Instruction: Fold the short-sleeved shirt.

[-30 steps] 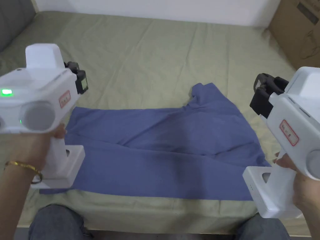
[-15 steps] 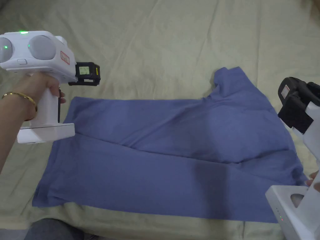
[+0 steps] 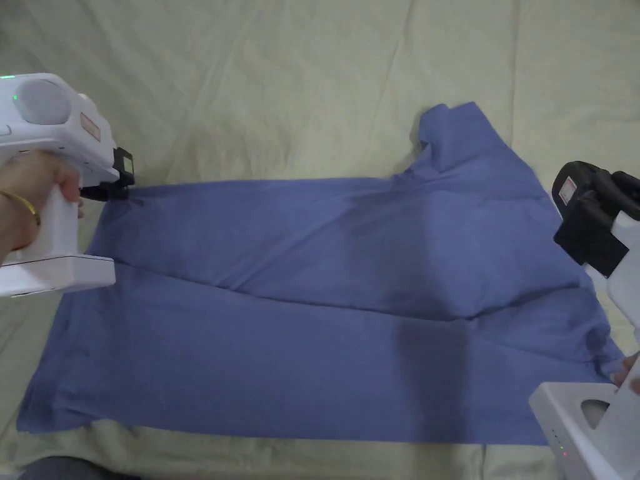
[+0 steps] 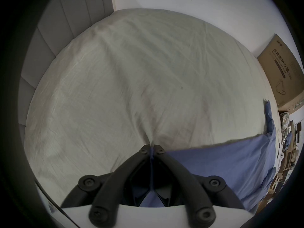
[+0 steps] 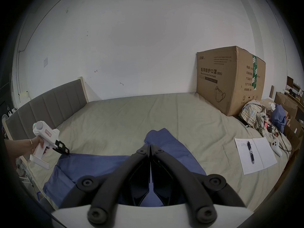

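A blue short-sleeved shirt (image 3: 325, 294) lies spread across the bed, with a long crease running left to right and one sleeve (image 3: 456, 131) poking out at the far right. My left gripper (image 3: 119, 184) is at the shirt's far left corner. In the left gripper view its jaws (image 4: 152, 149) are shut with a strip of the blue cloth (image 4: 222, 162) pinched between them. My right gripper (image 3: 578, 206) hovers over the shirt's right edge. Its jaws (image 5: 150, 146) are shut with nothing between them, and the shirt (image 5: 102, 164) lies below.
The pale green bed sheet (image 3: 281, 94) stretches beyond the shirt. A big cardboard box (image 5: 230, 80) stands at the bed's far right corner. Near it lie a heap of clothes (image 5: 255, 116), an open notebook with a pen (image 5: 256, 154) and a white controller (image 5: 276, 146). A grey headboard (image 5: 46, 103) lines the left.
My left gripper has dropped to the shirt's far left corner and shut on the cloth. The head camera has tilted down. The right gripper has barely moved.
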Available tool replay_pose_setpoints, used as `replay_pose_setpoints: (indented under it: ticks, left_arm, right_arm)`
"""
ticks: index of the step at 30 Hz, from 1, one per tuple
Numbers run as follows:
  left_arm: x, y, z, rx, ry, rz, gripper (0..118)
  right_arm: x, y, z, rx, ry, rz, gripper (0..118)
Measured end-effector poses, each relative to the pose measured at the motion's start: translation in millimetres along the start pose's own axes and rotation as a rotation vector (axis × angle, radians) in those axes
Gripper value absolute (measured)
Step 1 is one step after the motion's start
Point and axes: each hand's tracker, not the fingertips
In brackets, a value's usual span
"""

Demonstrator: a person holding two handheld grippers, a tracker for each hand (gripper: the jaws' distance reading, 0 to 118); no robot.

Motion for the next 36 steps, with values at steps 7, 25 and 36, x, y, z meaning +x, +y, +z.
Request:
replay_pose_setpoints:
  ticks: [7,25,36]
  left_arm:
    - [2.2,-20.9,52.5,0.217,-0.087,0.0,0]
    - [1.5,-37.1,84.0,0.269,-0.125,0.023,0]
    - [-1.3,-37.8,86.0,0.261,-0.134,0.056,0]
  right_arm:
    - [36.2,34.5,-69.9,-0.241,0.027,0.03,10]
    - [103.1,-11.5,-262.1,-0.698,-0.224,-0.07,50]
    - [116.8,17.5,-234.4,-0.627,-0.18,-0.099,0]
